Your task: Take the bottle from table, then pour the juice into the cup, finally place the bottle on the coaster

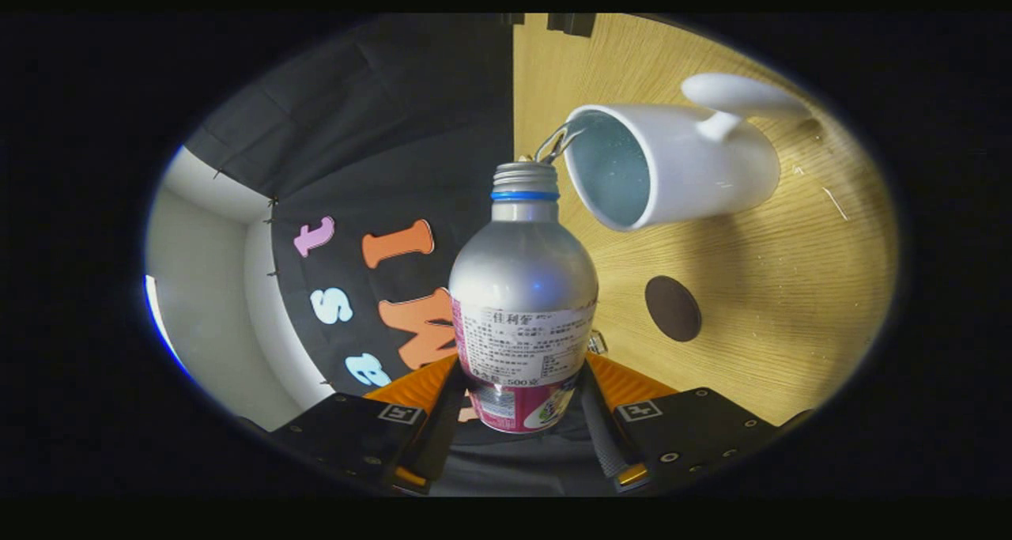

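clamped in the gripper (522, 413): a silver aluminium bottle (523, 287) with a paper label and a pink lower band, jaws pressing on its base from both sides. uncapped, threaded mouth with a blue ring below it, pointed at the rim of a white mug (680, 168). thin stream of clear liquid (553, 141) bridging the bottle mouth and the mug's rim. mug standing on the wooden tabletop (791, 287), handle on the side away from the bottle. dark round coaster (673, 308) lying on the tabletop, near the mug, just beside the bottle's body, bare.
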Motion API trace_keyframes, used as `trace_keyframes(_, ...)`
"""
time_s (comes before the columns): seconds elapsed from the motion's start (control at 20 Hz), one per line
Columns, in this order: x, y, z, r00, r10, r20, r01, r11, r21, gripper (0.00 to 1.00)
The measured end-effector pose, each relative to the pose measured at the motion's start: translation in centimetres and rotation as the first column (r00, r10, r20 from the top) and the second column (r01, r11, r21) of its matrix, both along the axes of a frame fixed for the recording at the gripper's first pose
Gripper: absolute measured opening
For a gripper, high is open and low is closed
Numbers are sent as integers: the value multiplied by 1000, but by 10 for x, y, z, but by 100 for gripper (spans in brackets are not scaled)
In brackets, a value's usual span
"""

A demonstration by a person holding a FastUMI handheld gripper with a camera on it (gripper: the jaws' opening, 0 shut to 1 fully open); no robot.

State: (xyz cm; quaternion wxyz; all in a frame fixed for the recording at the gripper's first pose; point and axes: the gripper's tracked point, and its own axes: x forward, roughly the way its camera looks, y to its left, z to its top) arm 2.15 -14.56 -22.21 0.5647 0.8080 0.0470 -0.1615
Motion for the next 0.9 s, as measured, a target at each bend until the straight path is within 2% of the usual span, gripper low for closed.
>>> trace_keyframes(0.9,5,-2,5,1000,-13,21,11,998,54,74)
